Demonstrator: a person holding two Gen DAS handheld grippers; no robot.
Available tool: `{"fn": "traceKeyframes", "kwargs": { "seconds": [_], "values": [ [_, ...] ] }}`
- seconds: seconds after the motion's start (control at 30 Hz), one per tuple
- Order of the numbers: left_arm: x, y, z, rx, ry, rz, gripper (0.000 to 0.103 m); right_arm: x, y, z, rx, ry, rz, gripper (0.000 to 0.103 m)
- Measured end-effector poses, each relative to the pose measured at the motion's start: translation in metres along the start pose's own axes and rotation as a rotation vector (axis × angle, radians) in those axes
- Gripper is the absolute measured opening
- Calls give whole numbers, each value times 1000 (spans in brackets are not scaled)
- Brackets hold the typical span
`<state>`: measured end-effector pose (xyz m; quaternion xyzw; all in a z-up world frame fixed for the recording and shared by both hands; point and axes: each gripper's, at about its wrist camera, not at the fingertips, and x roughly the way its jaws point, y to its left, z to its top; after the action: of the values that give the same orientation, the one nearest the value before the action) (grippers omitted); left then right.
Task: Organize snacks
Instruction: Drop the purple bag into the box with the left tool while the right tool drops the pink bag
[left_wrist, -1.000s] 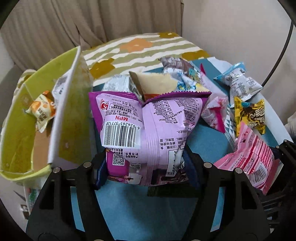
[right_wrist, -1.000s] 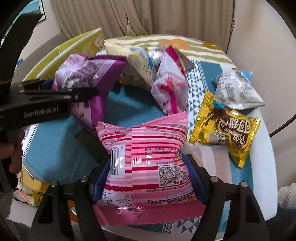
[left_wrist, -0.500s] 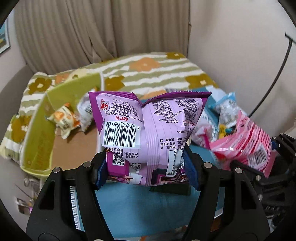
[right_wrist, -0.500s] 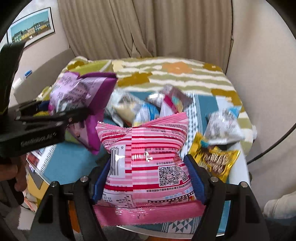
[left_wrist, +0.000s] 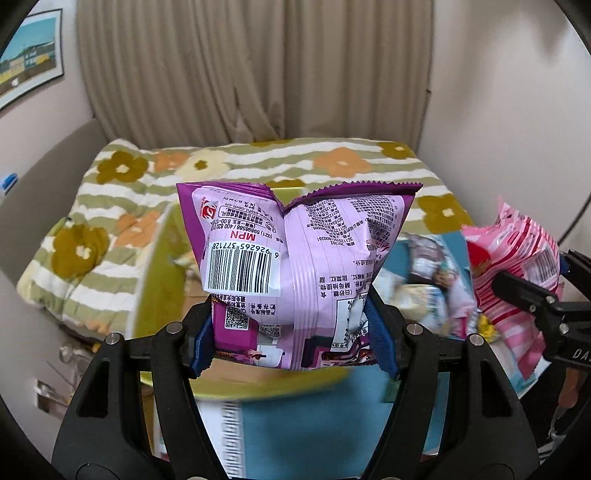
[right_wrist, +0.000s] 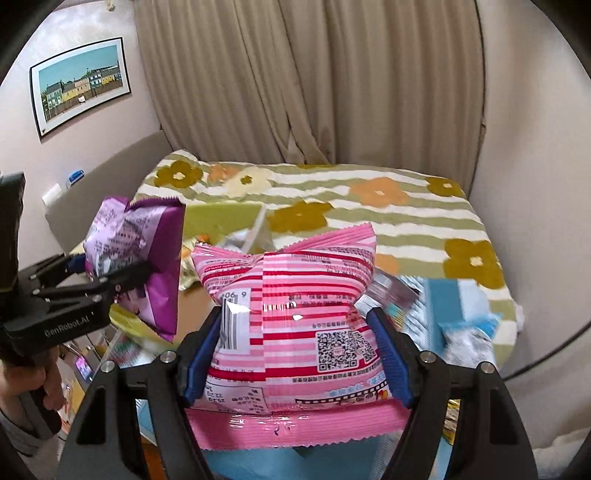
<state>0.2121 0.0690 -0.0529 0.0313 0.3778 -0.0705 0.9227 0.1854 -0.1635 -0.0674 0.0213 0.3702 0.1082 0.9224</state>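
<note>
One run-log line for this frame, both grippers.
left gripper: shut on purple snack bag | right gripper: shut on pink snack bag | both bags held above green box

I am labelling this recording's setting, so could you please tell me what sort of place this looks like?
Most likely a home living room or bedroom: a flower-patterned blanket covers a sofa or bed, beige curtains hang behind it, and a framed picture of coloured houses hangs on the wall.

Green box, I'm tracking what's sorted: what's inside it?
In the right wrist view the green box shows an orange packet and blurred wrappers; the purple bag and pink bag cover the rest.
</note>
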Motion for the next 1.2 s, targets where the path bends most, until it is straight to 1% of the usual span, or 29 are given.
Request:
{"fn": "traceKeyframes", "kwargs": {
  "seconds": [0.1, 0.23, 0.33, 0.47, 0.5, 0.53, 0.57, 0.6, 0.63, 0.8, 0.93, 1.07, 1.2],
  "values": [
    [12, 36, 6, -12, 22, 18, 65, 21, 26, 19, 0, -2, 21, 72],
    [39, 81, 11, -31, 85, 23, 65, 49, 60, 38, 2, 1, 43, 72],
    [58, 100, 10, -37, 132, 2, 65, 73, 84, 50, 10, 22, 50, 72],
    [85, 113, 4, -20, 205, -35, 66, 100, 101, 57, 25, 55, 37, 72],
    [92, 116, 2, -19, 224, -50, 67, 108, 104, 58, 36, 66, 33, 72],
    [97, 117, 0, -13, 236, -61, 76, 113, 104, 57, 44, 73, 29, 72],
    [102, 118, -2, 0, 250, -68, 92, 118, 107, 57, 50, 80, 25, 72],
    [105, 118, -4, 10, 254, -67, 99, 122, 108, 58, 55, 87, 19, 72],
    [106, 117, -6, 16, 250, -68, 103, 127, 109, 58, 58, 96, 11, 72],
    [104, 122, -12, 10, 261, -76, 103, 139, 110, 54, 67, 126, -14, 72],
    [95, 126, -16, 11, 260, -49, 103, 142, 115, 54, 47, 130, -17, 72],
    [84, 130, -22, -6, 250, -12, 103, 142, 121, 57, 30, 131, 13, 72],
    [76, 135, -25, -55, 242, -13, 103, 149, 129, 58, 23, 158, 61, 72]
  ]
}}
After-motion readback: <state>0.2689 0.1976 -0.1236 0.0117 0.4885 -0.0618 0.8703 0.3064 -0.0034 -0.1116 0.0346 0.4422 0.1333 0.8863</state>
